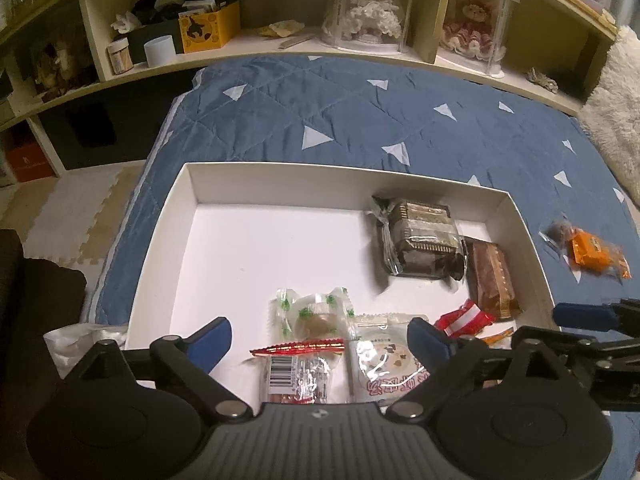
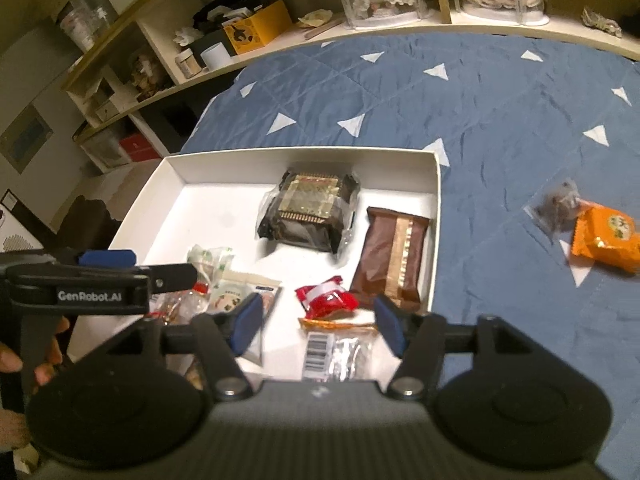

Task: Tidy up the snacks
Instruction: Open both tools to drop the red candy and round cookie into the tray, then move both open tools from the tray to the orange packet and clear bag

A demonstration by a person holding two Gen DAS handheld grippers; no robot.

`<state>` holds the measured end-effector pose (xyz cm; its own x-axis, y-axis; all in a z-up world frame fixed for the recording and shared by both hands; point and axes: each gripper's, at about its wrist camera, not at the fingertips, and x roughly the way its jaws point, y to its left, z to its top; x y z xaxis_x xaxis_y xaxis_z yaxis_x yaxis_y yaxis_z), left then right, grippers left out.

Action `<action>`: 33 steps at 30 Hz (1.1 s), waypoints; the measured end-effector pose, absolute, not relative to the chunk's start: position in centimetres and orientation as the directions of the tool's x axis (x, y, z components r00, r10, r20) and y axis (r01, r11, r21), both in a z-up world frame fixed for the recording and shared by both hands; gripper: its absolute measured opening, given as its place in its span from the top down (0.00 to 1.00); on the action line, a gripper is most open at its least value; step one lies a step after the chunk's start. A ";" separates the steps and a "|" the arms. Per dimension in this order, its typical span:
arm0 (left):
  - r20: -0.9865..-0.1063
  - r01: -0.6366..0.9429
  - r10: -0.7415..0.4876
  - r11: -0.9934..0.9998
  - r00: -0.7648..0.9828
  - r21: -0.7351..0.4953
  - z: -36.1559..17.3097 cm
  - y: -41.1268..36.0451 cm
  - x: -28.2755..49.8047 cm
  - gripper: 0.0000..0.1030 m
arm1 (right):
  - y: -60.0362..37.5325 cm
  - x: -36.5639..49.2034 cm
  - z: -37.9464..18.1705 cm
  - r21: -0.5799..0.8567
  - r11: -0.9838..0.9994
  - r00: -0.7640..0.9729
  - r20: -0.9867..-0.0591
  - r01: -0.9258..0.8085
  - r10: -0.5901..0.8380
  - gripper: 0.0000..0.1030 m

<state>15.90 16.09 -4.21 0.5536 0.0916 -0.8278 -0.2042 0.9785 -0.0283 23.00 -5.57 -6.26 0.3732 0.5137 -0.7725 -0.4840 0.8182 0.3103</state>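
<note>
— White cardboard box (image 1: 160, 236) on the blue quilt (image 1: 340, 112), most snacks already in it. Both claws hang above its near end, and neither holds anything?

— Right. The left claw (image 1: 320, 332) stands wide over the round cookie pack (image 1: 384, 356) and the barcode packet (image 1: 296, 376), pads clear of both. The right claw (image 2: 318, 316) is parted too, over the red candy wrapper (image 2: 326, 300), with nothing pinched.

— What is left to do?

— My guess: the orange packet (image 2: 608, 240) and the small clear pouch (image 2: 556, 206), touching each other on the quilt, well apart from the box's right wall. The right claw is nearer.

— How to take it well?

— Lift clear of the wall first, then come down on the orange packet alone. In the right wrist view its long axis seems to run from upper left to lower right, crimped ends there. Close across the short side, mid-body, so it doesn't swing.

— And placing?

— The brown bar (image 2: 390, 258) lies lengthwise along the right wall, the dark wrapped cake (image 2: 310, 210) beside it. Bare floor shows at far left.
</note>
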 end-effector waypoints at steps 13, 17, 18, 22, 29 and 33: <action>-0.831 -0.168 0.094 0.986 0.549 0.000 -3.8 13.8 15.0 0.00 | -8.1 21.5 -4.8 0.231 0.856 0.447 -0.774 -0.462 0.449 0.01; -0.821 -0.152 0.082 0.988 0.566 -0.006 -3.4 13.0 14.9 0.00 | -9.4 21.0 -4.5 0.198 0.865 0.460 -0.780 -0.461 0.424 0.01; -0.818 -0.149 0.082 0.989 0.569 -0.005 -3.3 12.8 14.9 0.00 | -9.8 21.0 -4.3 0.188 0.870 0.469 -0.780 -0.456 0.414 0.01; -0.809 -0.137 0.078 0.991 0.583 -0.003 -3.0 11.6 15.0 0.00 | -12.0 21.0 -3.8 0.169 0.882 0.490 -0.778 -0.439 0.393 0.01; -0.784 -0.090 0.025 0.995 0.621 -0.039 -2.8 8.8 15.7 0.00 | -18.3 22.3 -3.4 0.096 0.932 0.563 -0.774 -0.351 0.292 0.00; -0.762 -0.070 -0.015 0.994 0.647 -0.079 -2.9 7.0 16.6 0.00 | -22.0 23.4 -3.3 0.106 0.955 0.592 -0.764 -0.278 0.257 0.01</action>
<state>16.60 6.99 -2.86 0.6469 -0.0151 -0.7624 -0.0703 0.9944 -0.0794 23.40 -21.95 -3.27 0.5916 0.2572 -0.7641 -0.2779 0.9547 0.1061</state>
